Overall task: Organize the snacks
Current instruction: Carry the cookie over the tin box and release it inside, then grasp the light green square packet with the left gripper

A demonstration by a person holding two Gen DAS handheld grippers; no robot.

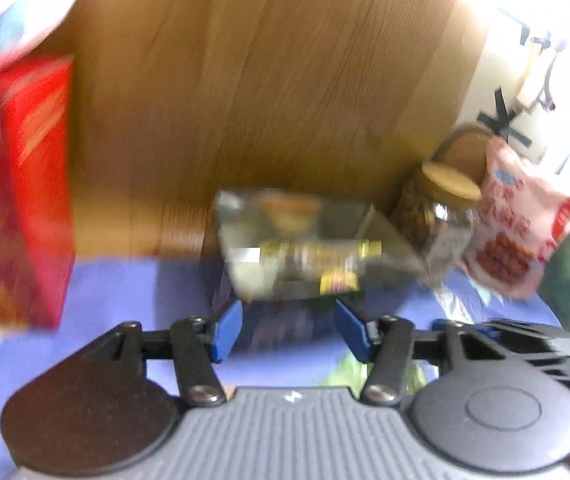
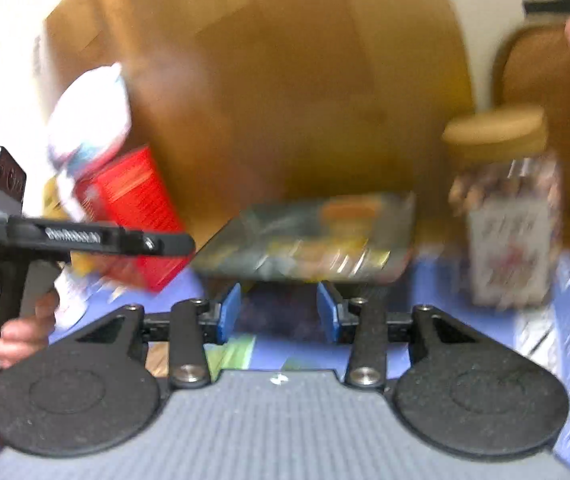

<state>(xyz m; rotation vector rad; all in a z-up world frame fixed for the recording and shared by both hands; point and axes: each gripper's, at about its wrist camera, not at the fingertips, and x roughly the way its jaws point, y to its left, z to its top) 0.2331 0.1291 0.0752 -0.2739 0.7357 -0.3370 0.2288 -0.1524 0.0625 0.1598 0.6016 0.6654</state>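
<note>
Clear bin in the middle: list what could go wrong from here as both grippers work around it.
1. The left gripper and right gripper both face the clear bin, jaws open and empty; they may collide.
2. The cork-lidded jar stands close beside the bin, with the pink snack bag just past it; a sideways swing might topple the jar.
3. The red box stands upright near the left gripper and might be knocked over.
</note>
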